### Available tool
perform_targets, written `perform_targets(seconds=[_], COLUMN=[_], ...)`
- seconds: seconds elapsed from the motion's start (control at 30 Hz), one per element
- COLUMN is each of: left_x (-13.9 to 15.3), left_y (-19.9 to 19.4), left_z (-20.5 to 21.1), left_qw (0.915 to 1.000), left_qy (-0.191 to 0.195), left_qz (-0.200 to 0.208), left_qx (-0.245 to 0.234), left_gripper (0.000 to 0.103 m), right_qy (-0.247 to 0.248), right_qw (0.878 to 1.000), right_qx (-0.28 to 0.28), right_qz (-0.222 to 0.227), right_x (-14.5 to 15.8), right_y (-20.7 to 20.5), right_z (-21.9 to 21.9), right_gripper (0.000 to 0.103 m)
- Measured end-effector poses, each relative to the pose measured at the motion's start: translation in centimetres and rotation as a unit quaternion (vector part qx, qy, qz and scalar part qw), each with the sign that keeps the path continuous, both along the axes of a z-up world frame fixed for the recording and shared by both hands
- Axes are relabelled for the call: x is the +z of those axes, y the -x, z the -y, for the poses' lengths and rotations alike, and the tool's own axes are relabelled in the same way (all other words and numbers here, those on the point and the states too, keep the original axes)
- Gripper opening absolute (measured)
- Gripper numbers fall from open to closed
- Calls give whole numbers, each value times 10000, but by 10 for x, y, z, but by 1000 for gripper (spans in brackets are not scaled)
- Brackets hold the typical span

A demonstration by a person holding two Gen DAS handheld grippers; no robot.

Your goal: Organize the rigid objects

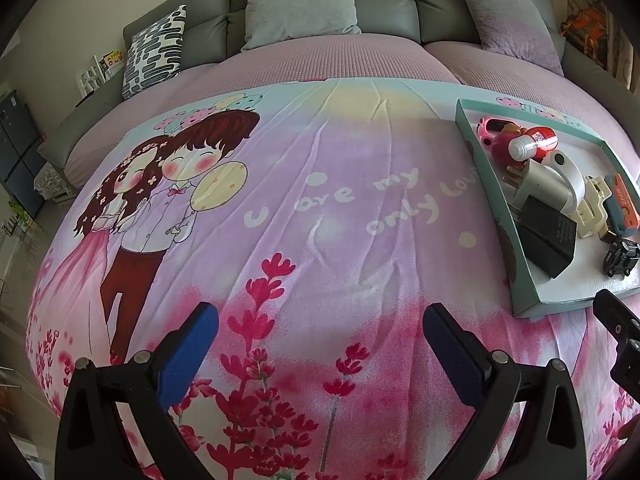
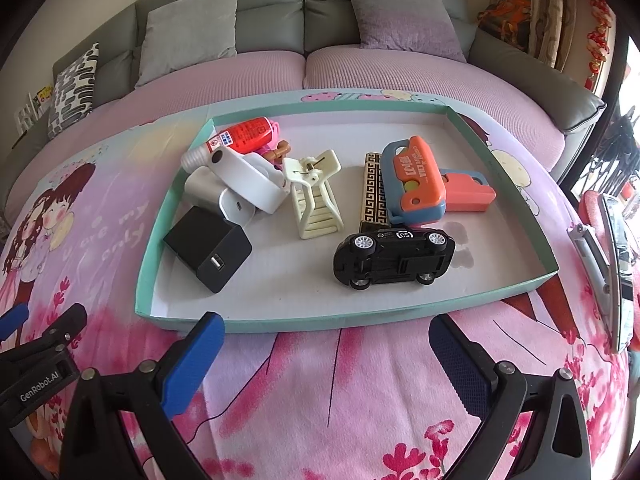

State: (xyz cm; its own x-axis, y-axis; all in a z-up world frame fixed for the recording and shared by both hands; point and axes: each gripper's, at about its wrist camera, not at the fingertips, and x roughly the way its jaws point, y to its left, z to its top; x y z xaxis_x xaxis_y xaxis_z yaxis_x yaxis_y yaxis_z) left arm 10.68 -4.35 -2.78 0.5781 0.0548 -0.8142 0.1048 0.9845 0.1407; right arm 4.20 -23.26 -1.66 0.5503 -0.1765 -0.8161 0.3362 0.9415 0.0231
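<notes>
Teal tray (image 2: 516, 196) on the bedspread (image 1: 320, 200) already held pretty much everything, toy car (image 2: 394, 257) and black charger (image 2: 208, 248) included, while both the left gripper (image 1: 320, 334) and right gripper (image 2: 326, 344) hung wide apart and empty, so it looked basically done.

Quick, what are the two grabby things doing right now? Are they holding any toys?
Left hand-held gripper: open, holding nothing.
Right hand-held gripper: open, holding nothing.
</notes>
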Motion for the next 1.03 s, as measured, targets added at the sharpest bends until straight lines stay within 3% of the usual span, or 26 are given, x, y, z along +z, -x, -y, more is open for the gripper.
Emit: perform_targets(seconds=[1.03], left_x=[2], left_y=[0], left_z=[-7], left_qw=[9998], left_qy=[47], left_qz=[55], left_qx=[179], left_gripper=[102], right_qy=[42], right_qw=[10000], right_qx=[28], right_qz=[-49], right_x=[-1], right_y=[0], right_z=[-1], right_gripper=[103])
